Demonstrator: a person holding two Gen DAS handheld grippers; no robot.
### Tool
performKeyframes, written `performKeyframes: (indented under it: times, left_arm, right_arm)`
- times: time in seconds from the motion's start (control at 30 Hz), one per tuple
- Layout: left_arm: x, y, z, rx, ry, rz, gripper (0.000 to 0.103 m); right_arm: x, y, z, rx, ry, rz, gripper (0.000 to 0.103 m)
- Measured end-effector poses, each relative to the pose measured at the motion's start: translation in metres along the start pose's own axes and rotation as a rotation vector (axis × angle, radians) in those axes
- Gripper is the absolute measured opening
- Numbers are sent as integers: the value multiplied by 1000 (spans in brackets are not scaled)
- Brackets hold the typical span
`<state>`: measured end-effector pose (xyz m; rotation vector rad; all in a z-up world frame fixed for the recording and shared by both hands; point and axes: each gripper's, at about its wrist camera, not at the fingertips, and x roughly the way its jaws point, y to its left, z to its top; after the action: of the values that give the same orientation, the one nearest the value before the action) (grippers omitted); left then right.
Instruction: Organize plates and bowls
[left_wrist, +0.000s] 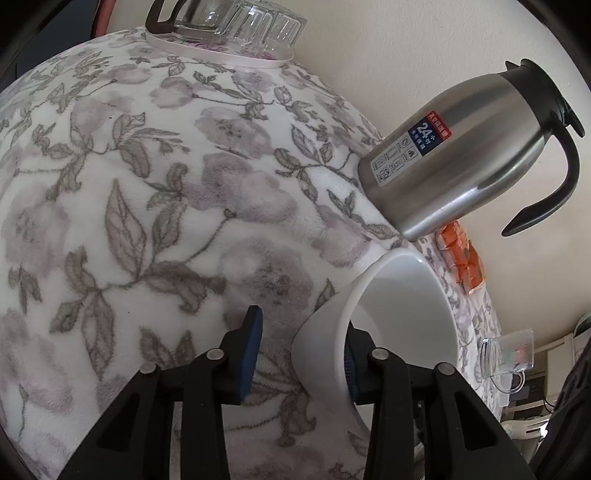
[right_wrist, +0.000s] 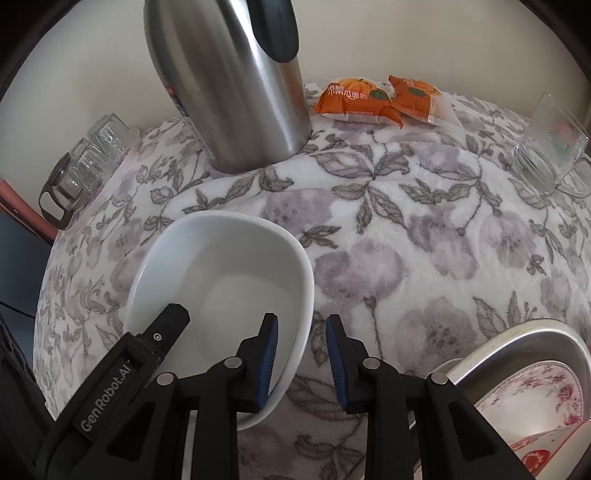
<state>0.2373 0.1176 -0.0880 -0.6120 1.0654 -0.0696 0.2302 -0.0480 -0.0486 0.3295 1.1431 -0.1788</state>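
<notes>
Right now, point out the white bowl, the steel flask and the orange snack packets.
white bowl (right_wrist: 236, 266): right wrist view, inner wall.
steel flask (left_wrist: 461, 162): left wrist view, body.
orange snack packets (right_wrist: 354, 98): right wrist view, left packet's front.

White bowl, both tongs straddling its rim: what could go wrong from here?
1. Neither pair looks clamped: the left tongs and right tongs straddle the white bowl wall, with cloth showing beside each outer pad. Uneven closing could shove or tip it on the soft tablecloth.
2. The steel thermos stands close behind the bowl; a lift swung that way may knock it.
</notes>
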Motion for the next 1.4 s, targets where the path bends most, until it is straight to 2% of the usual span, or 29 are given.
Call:
performKeyframes:
  times: [0.1,0.23,0.7,1.07,1.4]
  left_arm:
    - [0,0,0,-4,-1,-22,34]
    - [0,-2,1,-4,11,-71,19]
    - [-22,-12,-1,46,19,-72,18]
    - [-80,-40,-6,106,-18,-119,18]
    - [-127,-70,-32,169,-40,-169,17]
  right_arm:
    - [1,0,0,0,-1,16,23]
    - [0,-2,0,16,1,52,17]
    - [-28,-6,-5,16,-33,60,16]
    - [-93,-17,-13,22,-116,96,16]
    - [-150,-47,-35,40,-180,107,16]
